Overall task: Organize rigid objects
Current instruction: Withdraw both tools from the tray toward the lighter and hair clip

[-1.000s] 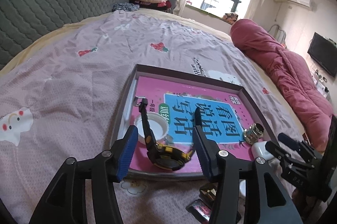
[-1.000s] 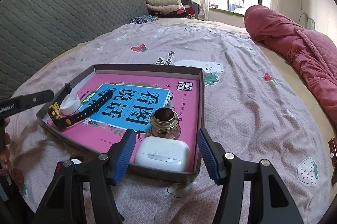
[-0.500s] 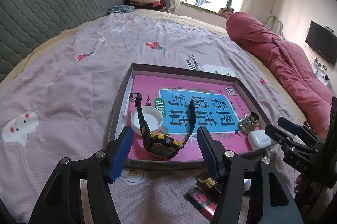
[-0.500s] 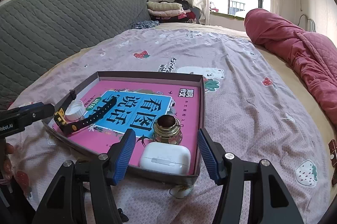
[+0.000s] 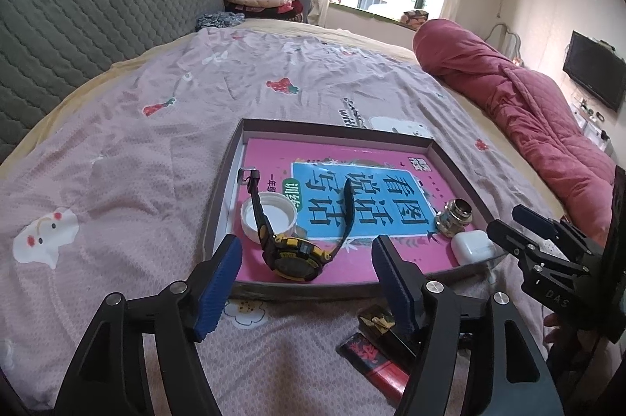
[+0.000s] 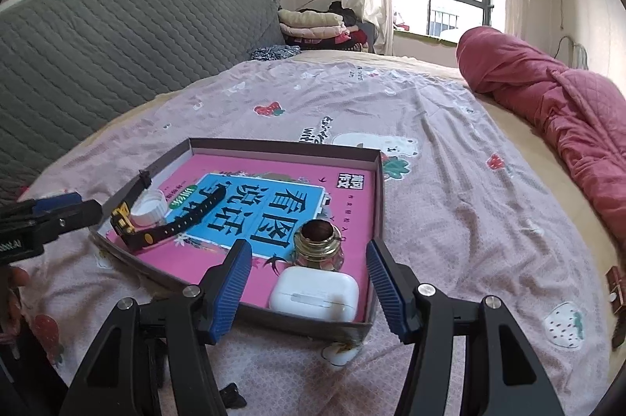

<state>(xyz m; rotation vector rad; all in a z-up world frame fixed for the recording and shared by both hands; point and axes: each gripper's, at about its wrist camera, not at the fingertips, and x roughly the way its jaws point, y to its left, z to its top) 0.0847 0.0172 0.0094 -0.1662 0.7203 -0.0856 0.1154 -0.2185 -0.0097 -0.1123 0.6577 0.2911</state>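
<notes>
Now that the left gripper [image 5: 305, 269] has backed off wide open, the black-and-yellow wristwatch [image 5: 291, 251] lies released in the shallow brown cardboard tray [image 5: 336, 130]; the right gripper [image 6: 305, 273] also gapes empty.

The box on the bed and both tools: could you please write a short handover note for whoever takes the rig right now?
Left tool: open, empty, just short of the box's near edge, in line with the watch.
Right tool: open, empty, at the box corner that holds the earbud case.
In the box, on the pink book: watch with one strap over the white cap, glass jar, white earbud case.
Left to do: a red-and-black pack and a dark item lie on the sheet outside the box, near the left tool.
</notes>
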